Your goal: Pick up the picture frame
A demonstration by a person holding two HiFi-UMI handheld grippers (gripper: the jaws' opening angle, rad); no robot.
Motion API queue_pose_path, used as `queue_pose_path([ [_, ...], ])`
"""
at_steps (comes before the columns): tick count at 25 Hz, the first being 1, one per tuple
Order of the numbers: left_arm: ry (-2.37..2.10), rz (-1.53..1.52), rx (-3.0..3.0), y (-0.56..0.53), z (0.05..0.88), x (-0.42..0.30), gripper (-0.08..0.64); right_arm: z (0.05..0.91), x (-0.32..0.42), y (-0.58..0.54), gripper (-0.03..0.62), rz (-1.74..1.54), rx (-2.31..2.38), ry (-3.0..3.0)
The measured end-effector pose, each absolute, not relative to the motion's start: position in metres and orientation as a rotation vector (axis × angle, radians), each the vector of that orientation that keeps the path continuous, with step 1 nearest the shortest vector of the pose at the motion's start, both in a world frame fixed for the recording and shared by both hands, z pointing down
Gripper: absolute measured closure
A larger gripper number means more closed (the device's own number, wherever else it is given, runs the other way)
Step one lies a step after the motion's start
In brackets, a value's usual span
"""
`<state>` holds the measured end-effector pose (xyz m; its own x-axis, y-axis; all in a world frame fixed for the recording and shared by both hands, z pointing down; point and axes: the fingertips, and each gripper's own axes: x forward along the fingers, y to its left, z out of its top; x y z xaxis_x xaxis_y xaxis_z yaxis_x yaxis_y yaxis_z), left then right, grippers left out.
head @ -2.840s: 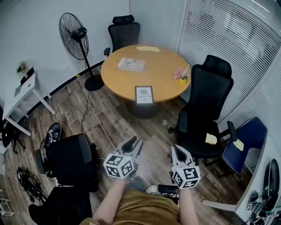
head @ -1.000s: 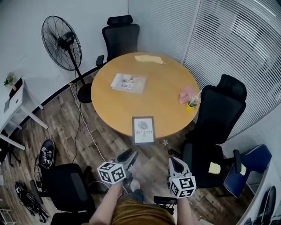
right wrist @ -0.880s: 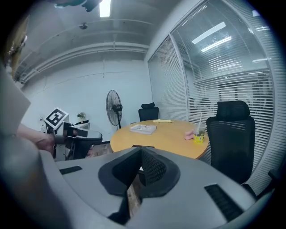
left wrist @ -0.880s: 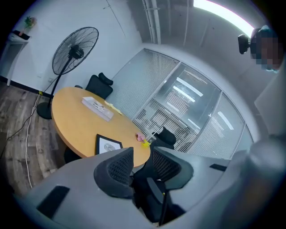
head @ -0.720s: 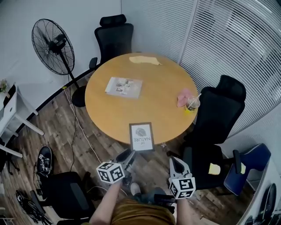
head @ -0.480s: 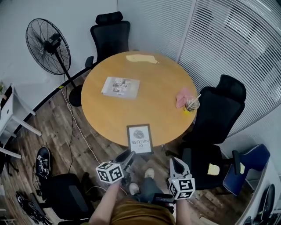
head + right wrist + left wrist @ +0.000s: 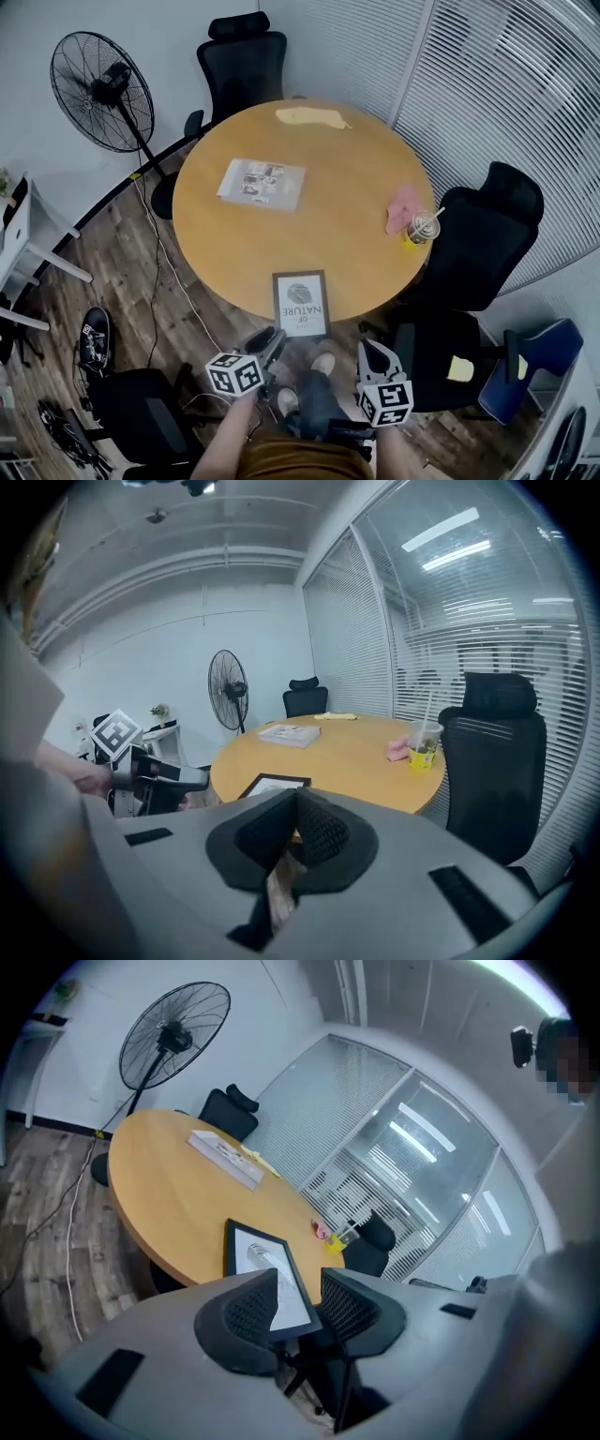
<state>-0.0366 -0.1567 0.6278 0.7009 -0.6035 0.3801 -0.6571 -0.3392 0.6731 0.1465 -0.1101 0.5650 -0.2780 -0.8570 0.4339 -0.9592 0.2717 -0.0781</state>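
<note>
Risk of pushing the picture frame (image 7: 300,304), flat at the near edge of the round table (image 7: 234,248), off onto the floor (image 7: 122,253) if approached too low with the left gripper (image 7: 265,338), jaws apart and empty, or the right gripper (image 7: 296,799), jaws closed on nothing.

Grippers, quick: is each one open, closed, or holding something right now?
Left gripper: open, holding nothing; the picture frame lies beyond its jaws, untouched.
Right gripper: closed, holding nothing.
</note>
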Motion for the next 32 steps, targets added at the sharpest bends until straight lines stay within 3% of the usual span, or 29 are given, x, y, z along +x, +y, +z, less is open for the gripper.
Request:
queue_pose_path([
  [5,-0.983,0.1,1.894,-0.148,0.675,-0.041,0.392,0.589,0.144,-0.114,0.578,0.514,1.568,-2.223],
  [10,-1.077,-0.018,1.704,-0.15,0.711,-0.058,0.307,0.611,0.148,-0.115,0.578,0.568,1.511,-2.197],
  [16,-0.993,-0.162,1.577,-0.156,0.73,-0.044,0.282,0.626,0.155,-0.122,0.578,0.607,1.478,-2.185],
  [26,-0.871,-0.239,1.546,-0.172,0.742,-0.013,0.297,0.641,0.171,-0.132,0.578,0.658,1.483,-2.139],
  [28,-0.86,-0.248,1.525,-0.175,0.746,-0.012,0.322,0.642,0.171,-0.134,0.578,0.668,1.481,-2.13],
  [30,-0.839,-0.273,1.498,-0.176,0.749,-0.009,0.41,0.644,0.171,-0.138,0.578,0.676,1.472,-2.128],
  [32,-0.854,-0.233,1.499,-0.176,0.754,-0.012,0.414,0.646,0.171,-0.143,0.578,0.68,1.464,-2.131],
])
